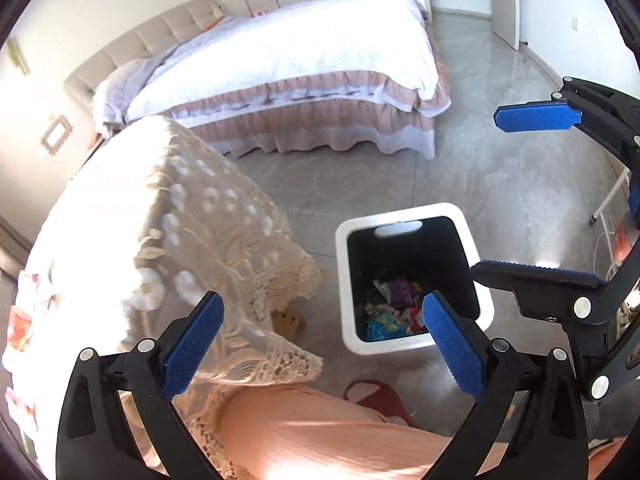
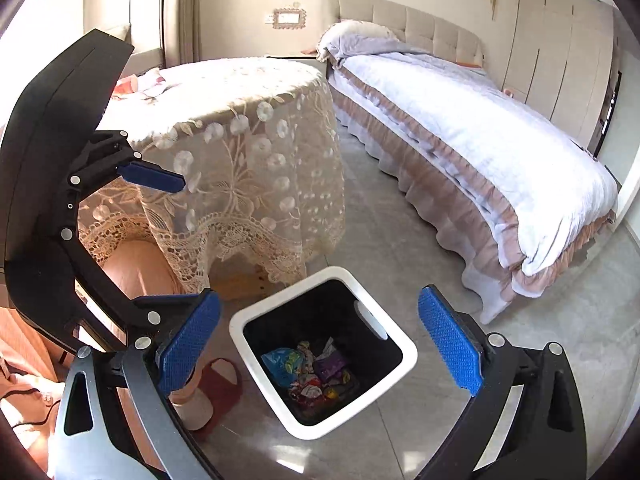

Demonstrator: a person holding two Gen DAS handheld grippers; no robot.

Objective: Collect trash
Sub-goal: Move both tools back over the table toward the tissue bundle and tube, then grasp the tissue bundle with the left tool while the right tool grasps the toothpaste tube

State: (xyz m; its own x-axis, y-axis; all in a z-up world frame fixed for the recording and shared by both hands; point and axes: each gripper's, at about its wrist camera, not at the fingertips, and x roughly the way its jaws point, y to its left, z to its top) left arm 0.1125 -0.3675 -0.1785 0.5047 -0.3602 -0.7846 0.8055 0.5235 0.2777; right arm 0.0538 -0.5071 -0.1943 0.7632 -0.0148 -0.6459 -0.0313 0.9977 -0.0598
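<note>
A white-rimmed bin with a black inside (image 1: 474, 256) stands on the grey floor; it also shows in the right wrist view (image 2: 256, 312). Crumpled colourful wrappers (image 1: 394, 308) lie at its bottom, also seen in the right wrist view (image 2: 316, 372). My left gripper (image 1: 322, 344) is open and empty, held above the floor between the table and the bin. My right gripper (image 2: 318, 346) is open and empty, directly above the bin. The right gripper also shows at the right of the left wrist view (image 1: 516, 192), and the left gripper at the left of the right wrist view (image 2: 172, 200).
A round table with a lace cloth (image 1: 168, 216) stands left of the bin, also in the right wrist view (image 2: 248, 152). A bed (image 1: 304, 64) lies beyond. The person's knee in peach fabric (image 1: 304, 440) and a dark red slipper (image 2: 224, 380) are near the bin.
</note>
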